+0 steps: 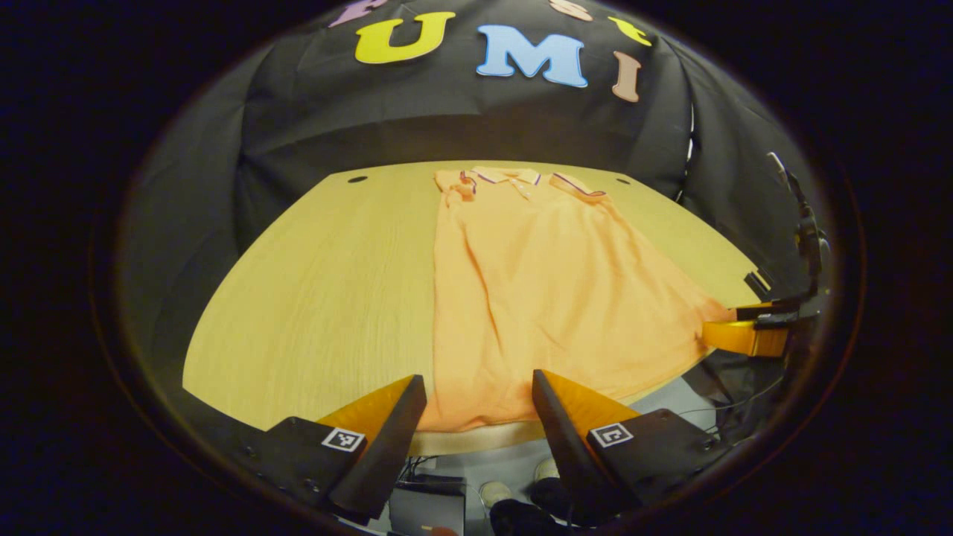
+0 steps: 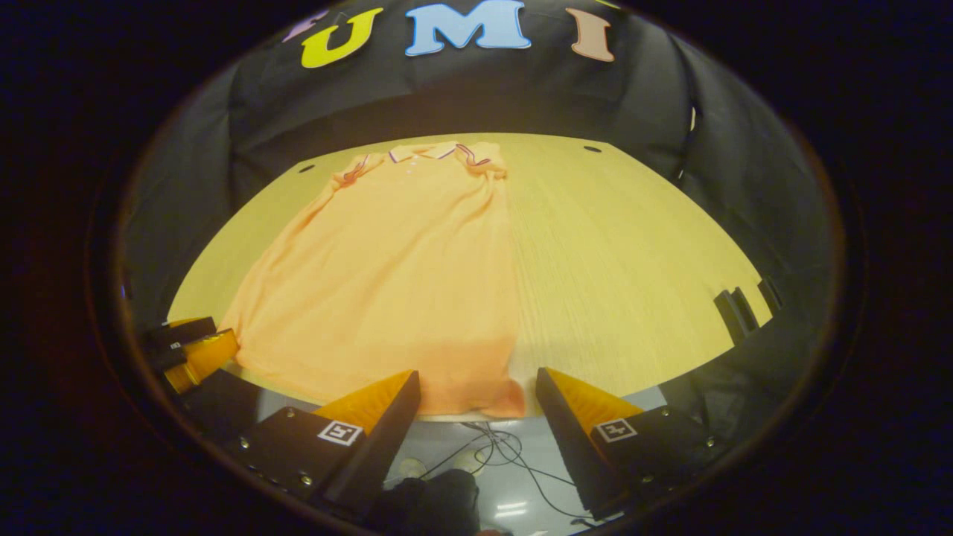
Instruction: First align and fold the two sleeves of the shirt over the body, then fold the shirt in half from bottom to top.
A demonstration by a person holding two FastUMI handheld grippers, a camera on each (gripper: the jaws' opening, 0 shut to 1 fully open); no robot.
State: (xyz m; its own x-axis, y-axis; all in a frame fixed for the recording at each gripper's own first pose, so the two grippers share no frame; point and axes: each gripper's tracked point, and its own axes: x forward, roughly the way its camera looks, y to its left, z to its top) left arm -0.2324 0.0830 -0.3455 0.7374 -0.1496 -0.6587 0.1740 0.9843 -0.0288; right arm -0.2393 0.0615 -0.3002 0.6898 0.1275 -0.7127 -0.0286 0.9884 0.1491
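Observation:
An orange polo shirt (image 1: 543,298) lies flat on the wooden table (image 1: 313,298), collar at the far end and hem at the near edge. Its sleeves lie folded in over the body, giving a long narrow shape. My left gripper (image 1: 476,417) stands open just off the near table edge, its fingers on either side of the hem's left corner, not touching it. In the right gripper view the shirt (image 2: 394,283) stretches away to the left. My right gripper (image 2: 476,413) is open at the hem's right corner. Each gripper also appears in the other view: right gripper (image 1: 744,335), left gripper (image 2: 197,353).
Bare table (image 2: 625,260) stretches to the right of the shirt and also to its left. Black clips (image 2: 733,313) sit at the table's right edge. Below the near edge lie cables (image 2: 499,447) on the floor and a person's shoes (image 1: 495,491).

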